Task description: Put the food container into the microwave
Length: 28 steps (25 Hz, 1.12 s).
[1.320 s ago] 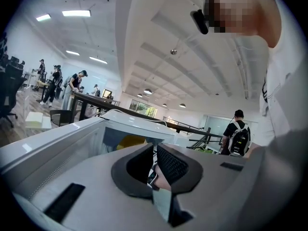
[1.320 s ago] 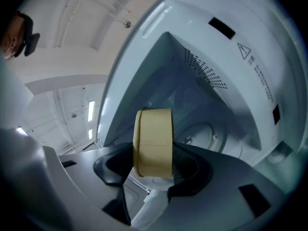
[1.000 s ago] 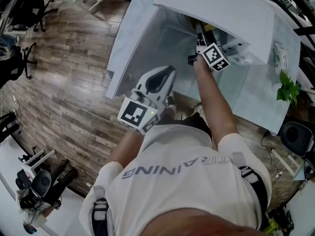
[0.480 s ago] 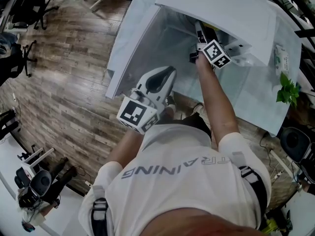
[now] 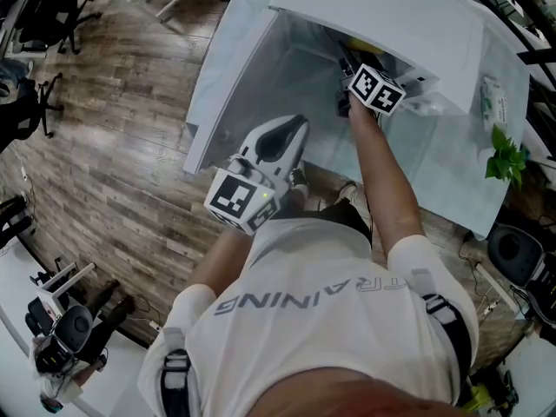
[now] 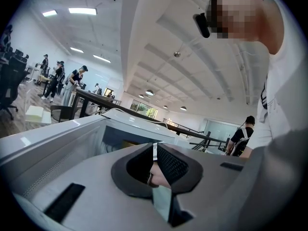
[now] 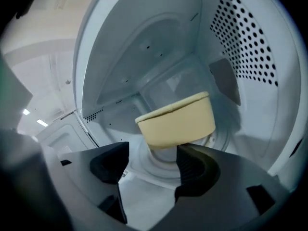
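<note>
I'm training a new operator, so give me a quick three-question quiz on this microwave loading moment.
1. True or false: the yellow food container sits inside the microwave.
2. The right gripper is: A open, B shut on the container, C out of view?
3. How do the jaws of the left gripper stand?
Key: 1 true. 2 A; its jaws have just been opening, pads off the container. 3 Closed together.

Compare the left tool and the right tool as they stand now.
The left tool has its jaws shut and empty. The right tool has jaws apart that have just been opening, with the food container just beyond them, unclamped. The left tool hangs outside the microwave, while the right tool reaches inside it. Both point toward the microwave.
</note>
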Available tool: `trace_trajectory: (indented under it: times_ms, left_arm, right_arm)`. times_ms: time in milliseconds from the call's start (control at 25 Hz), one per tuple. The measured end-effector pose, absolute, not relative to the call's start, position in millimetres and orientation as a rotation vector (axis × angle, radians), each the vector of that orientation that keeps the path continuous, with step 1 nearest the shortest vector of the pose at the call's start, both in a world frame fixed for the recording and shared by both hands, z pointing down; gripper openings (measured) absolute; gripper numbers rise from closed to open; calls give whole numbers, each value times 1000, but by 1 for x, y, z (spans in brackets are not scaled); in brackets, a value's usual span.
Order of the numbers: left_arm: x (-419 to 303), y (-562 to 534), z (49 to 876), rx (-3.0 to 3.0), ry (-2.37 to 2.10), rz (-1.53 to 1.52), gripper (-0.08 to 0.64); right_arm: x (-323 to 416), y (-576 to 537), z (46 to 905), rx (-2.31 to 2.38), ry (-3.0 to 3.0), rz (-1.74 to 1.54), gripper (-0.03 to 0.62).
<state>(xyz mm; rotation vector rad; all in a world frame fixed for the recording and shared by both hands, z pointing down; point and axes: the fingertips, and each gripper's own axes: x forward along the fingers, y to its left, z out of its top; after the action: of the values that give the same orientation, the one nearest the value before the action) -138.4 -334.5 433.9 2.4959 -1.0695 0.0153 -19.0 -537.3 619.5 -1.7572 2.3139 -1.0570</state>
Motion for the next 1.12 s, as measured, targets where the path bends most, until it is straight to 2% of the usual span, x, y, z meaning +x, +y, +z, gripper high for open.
trace_trajectory:
  times_ms: [160,560,720,1120]
  left_arm:
    - [-136,-333,433,2492,-1067,16,52]
    - [-138,-330,437,2489,-1085,16,52]
    - [-142,-327,435,2485,-1092,14,52]
    - [-135,-316,431,2490,-1096,-1,52]
  right_arm:
    - [-11,-532,625,-1815,2322,-1111,197]
    - [-21,-522,641,-1727,2377,-1282,54]
    - [-33,-517,640,-1623,2374,-1366,26]
    - [-32,-497,625,-1554,2486,-1299,25]
